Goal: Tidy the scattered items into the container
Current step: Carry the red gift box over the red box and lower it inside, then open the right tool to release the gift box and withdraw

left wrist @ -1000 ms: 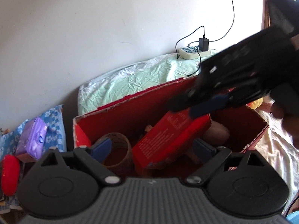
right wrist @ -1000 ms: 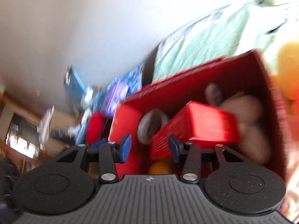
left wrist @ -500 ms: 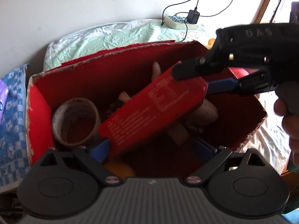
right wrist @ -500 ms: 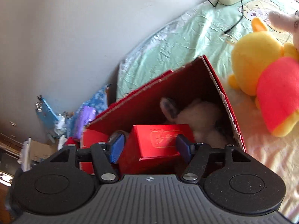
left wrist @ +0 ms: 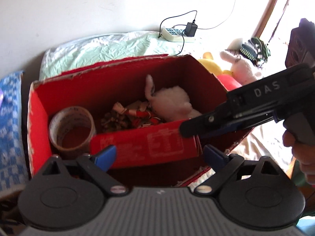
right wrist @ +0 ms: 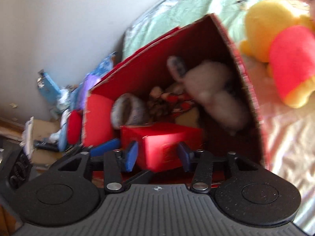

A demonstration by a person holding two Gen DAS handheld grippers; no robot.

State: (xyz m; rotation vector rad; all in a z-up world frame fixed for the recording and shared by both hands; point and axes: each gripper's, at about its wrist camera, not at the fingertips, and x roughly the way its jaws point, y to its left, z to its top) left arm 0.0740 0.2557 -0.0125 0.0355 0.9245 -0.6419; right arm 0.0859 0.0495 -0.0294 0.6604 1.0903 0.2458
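Red small box [right wrist: 163, 145] pinched in right claw [right wrist: 157, 154], low inside red cardboard container [left wrist: 110, 82]. Left claw [left wrist: 159, 155] spread, w/ nothing held. Behind box: tape roll [left wrist: 71, 127], white plush [left wrist: 173, 102]. Only left view shows power strip [left wrist: 177, 34]; right view shows floor clutter [right wrist: 49, 106].

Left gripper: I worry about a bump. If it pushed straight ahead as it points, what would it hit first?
Probably the small red printed carton lying in the red cardboard box, just beyond the open left gripper; depth is uncertain.
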